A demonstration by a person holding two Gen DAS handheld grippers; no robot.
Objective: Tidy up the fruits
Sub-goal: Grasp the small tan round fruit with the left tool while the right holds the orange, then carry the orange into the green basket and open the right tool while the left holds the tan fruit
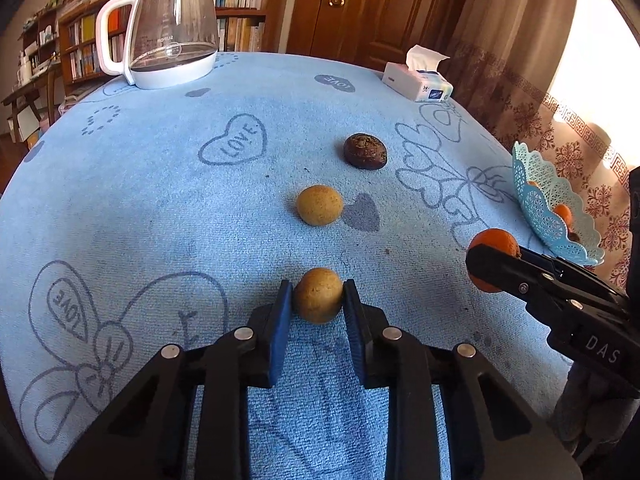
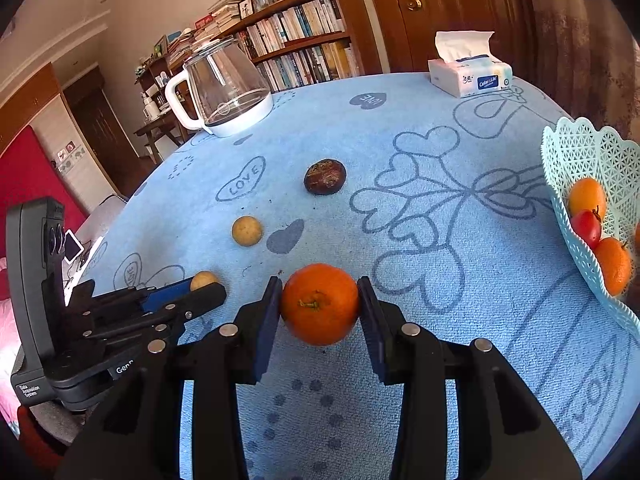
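Note:
My left gripper (image 1: pixel 318 294) is shut on a small tan round fruit (image 1: pixel 319 295) that rests on the blue cloth; both blue pads press its sides. A second tan fruit (image 1: pixel 319 205) lies farther out, and a dark brown fruit (image 1: pixel 365 151) beyond that. My right gripper (image 2: pixel 319 304) is shut on an orange (image 2: pixel 320 303), stem toward the camera. The left wrist view has that orange (image 1: pixel 495 242) at its right edge, close to the pale blue lattice basket (image 1: pixel 549 216). The basket (image 2: pixel 580 184) holds oranges and a small red fruit.
A glass kettle with a white handle (image 1: pixel 168 28) stands at the table's far left. A tissue box (image 1: pixel 418 82) sits at the far right edge. The blue cloth (image 1: pixel 160 208) covers the round table. Bookshelves and a wooden door stand behind.

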